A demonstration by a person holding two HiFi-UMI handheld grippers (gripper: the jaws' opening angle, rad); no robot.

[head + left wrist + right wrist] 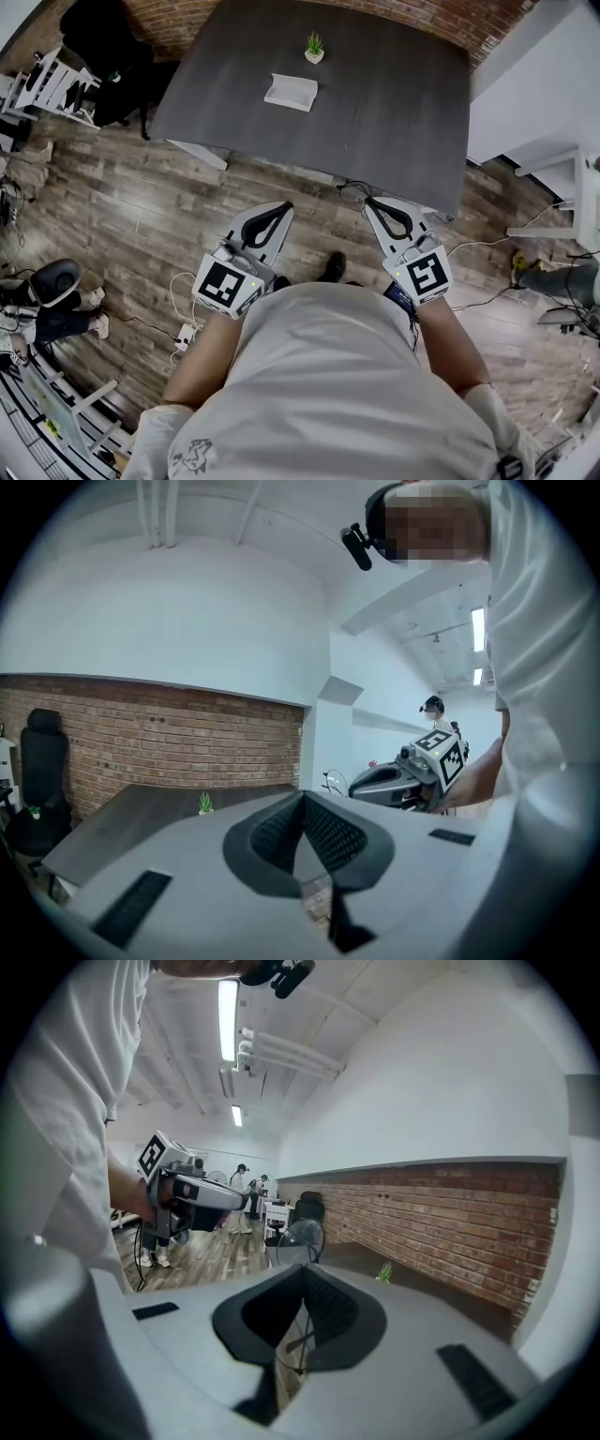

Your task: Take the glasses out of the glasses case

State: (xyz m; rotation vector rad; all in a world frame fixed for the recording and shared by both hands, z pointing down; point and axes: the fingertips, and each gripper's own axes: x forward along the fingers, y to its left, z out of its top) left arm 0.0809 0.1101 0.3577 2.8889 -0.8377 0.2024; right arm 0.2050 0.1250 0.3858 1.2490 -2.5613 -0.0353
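A white glasses case (291, 91) lies on the dark grey table (375, 103), near its far side, and I cannot see any glasses. A small potted plant (314, 49) stands just behind the case. My left gripper (281, 208) and right gripper (372, 202) hover side by side over the wooden floor, short of the table's near edge and well away from the case. Both are shut and hold nothing. In the left gripper view the closed left gripper (302, 796) points at the table (141, 817) and the plant (204, 803). In the right gripper view the right gripper (305, 1269) is also closed.
A black office chair (94, 37) and a white rack (52, 80) stand at the table's left. White furniture (534, 84) borders the right. A small fan (352, 192) sits on the floor by the table's near edge. Cables and a power strip (183, 337) lie on the floor; a person (47, 300) sits at left.
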